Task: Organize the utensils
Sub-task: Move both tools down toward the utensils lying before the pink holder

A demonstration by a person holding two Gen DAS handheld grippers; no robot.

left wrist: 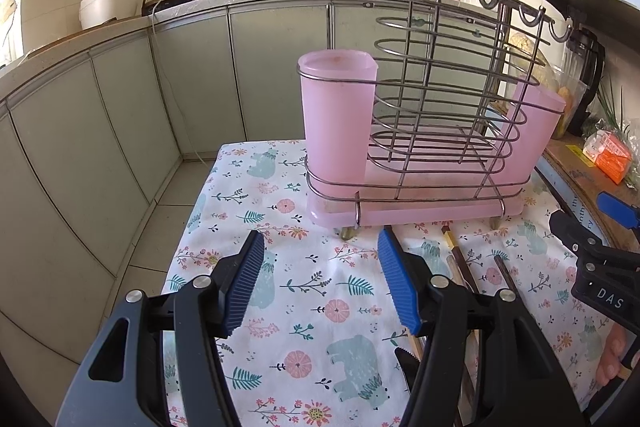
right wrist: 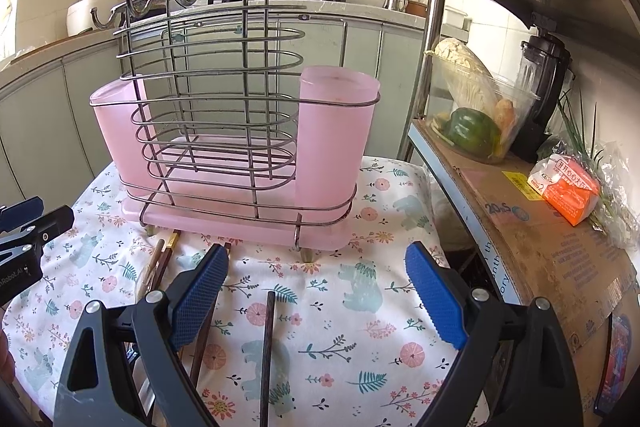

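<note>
Utensils, several slim dark chopsticks (right wrist: 267, 355) and a serrated knife (left wrist: 407, 361), lie loose on the floral cloth (left wrist: 320, 291) over the surface, just in front of the wire rack (right wrist: 224, 131) with its frosted pink plastic cups (left wrist: 336, 119) and tray. Both the left gripper (left wrist: 320, 283) and the right gripper (right wrist: 316, 295) hover there with ribbed blue fingers apart, holding nothing. The thin, smooth sticks could roll or slip from a pinch, and the soft cloth may bunch under the fingers.
</note>
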